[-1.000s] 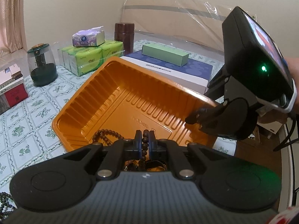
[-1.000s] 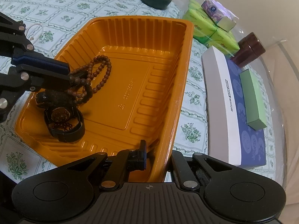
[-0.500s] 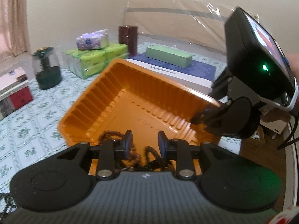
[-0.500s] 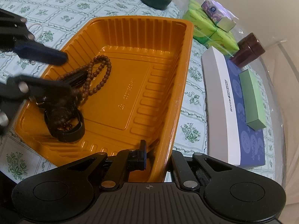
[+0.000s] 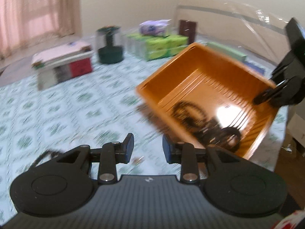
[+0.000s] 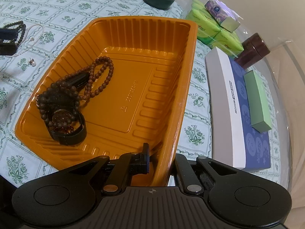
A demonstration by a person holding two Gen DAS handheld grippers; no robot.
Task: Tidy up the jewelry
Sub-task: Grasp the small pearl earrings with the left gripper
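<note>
The right hand-held gripper (image 6: 159,161) clamps the orange tray's (image 6: 187,87) rim, brown beads (image 6: 99,76) inside. The left hand-held gripper (image 5: 147,148), jaws just parted and empty, hovers over the desk (image 5: 76,103); motion blur smears details.

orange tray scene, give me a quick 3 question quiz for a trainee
1. True or false: the right hand-held gripper is shut on the orange tray rim.
2. Which is already in the tray? A brown bead necklace; B pearl strand; C pearl earring.
3. What lies between the fingers of the left hand-held gripper?

Key: 1 true. 2 A. 3 nothing; its jaws have just been opening and stand apart over the tablecloth.
</note>
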